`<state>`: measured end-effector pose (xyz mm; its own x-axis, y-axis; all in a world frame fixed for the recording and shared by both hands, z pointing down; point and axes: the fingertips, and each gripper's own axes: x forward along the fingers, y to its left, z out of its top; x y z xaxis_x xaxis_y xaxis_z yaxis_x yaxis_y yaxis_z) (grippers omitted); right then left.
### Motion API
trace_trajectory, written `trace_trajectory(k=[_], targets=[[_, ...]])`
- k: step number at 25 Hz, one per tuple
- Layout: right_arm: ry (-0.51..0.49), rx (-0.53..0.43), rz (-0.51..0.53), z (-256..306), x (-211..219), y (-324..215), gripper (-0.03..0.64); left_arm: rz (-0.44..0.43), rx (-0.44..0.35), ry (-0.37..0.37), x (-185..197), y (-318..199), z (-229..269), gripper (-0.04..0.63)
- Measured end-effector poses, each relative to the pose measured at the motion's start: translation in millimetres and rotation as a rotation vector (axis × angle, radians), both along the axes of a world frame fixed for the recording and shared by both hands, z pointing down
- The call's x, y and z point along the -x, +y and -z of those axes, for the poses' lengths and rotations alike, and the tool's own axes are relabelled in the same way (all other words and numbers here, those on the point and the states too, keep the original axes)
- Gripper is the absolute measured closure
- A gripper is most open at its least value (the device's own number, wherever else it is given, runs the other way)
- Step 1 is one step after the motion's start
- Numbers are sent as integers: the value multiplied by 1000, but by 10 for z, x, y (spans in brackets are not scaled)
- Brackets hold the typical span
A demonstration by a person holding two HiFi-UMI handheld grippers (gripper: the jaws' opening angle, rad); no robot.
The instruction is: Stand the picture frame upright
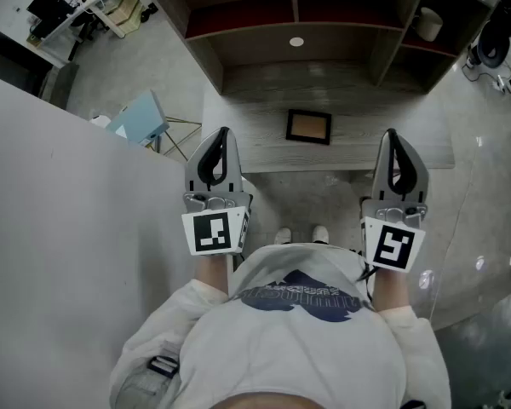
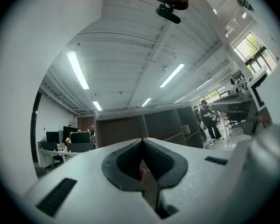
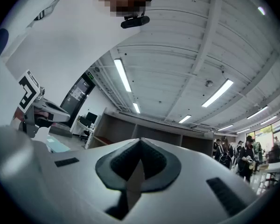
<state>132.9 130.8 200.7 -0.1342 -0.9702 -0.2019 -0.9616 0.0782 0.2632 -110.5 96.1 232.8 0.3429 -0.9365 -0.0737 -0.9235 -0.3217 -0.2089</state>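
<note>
Frame point(image 1: 308, 127) flat, desk point(image 1: 358, 109) centre; L claw point(image 1: 224, 133), R claw point(image 1: 391, 135) shut near edge.

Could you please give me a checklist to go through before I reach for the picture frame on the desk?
1. Picture frame in sight: ok, it is on the desk ahead, apart from both tongs.
2. Frame upright: not ok, it lies flat.
3. Left tongs free: ok, shut with nothing between them.
4. Right tongs free: ok, shut with nothing between them.
5. Tongs open for a grasp: not ok, both are shut.
6. Frame's back stand ready: cannot tell, no stand shows.
</note>
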Motion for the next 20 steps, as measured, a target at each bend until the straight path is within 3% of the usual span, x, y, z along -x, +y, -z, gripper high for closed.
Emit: trace_trajectory(k=[20], targets=[[86,50,15,-199,-64,26,620,39,37,-26,16,9,-126,589]])
